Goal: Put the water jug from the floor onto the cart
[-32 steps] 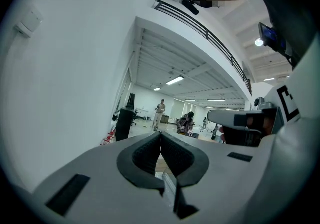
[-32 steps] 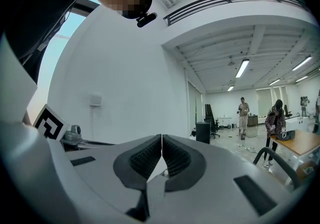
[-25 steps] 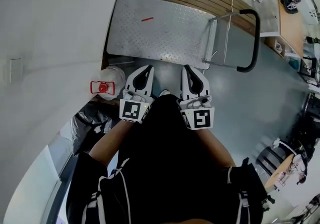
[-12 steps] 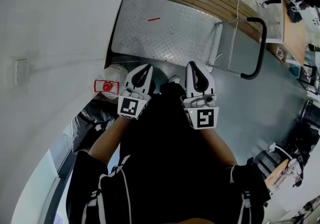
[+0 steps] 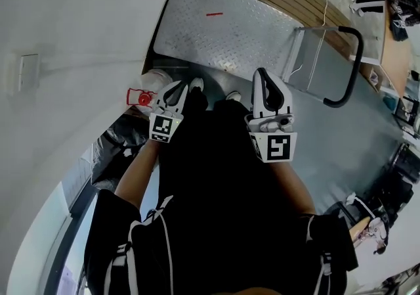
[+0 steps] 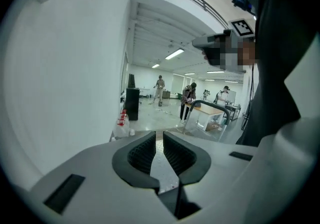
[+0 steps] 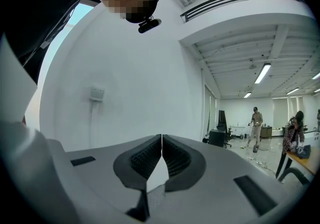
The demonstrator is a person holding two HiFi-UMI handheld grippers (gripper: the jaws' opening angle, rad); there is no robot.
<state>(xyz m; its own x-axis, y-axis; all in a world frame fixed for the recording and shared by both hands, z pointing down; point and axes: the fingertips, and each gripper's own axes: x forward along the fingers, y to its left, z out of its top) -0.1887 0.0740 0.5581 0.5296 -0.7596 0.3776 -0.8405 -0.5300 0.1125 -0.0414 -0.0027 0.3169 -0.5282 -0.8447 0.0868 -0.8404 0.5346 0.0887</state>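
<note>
The water jug (image 5: 152, 80) is seen on the floor in the head view, standing against the white wall (image 5: 79, 31), with its red top (image 5: 136, 97) turned toward 8 o'clock. It is placed just off the near left corner of the cart (image 5: 230, 37), at about 7 o'clock from the checker-plate deck, and is not on it. A short red mark (image 5: 214, 14) is seen on the deck toward 12 o'clock, and the black push handle (image 5: 351, 64) is raised at the 3 o'clock end. The left gripper (image 5: 180, 88) is held just beside the jug, at its 3 o'clock; whether it is touched cannot be told. In the left gripper view, the left gripper (image 6: 159, 138) is shown with its jaws parted by a narrow slit, having just been opening, and nothing is held between them. The right gripper (image 5: 264, 77) is held well apart at 3 o'clock from the left one, over the near edge of the deck; in the right gripper view the right gripper (image 7: 161, 140) is shown with its tips brought together on nothing. A crumpled black plastic bag (image 5: 121, 149) is seen at 6 o'clock from the jug, and a socket plate (image 5: 27, 71) is fixed to the wall at 9 o'clock.
</note>
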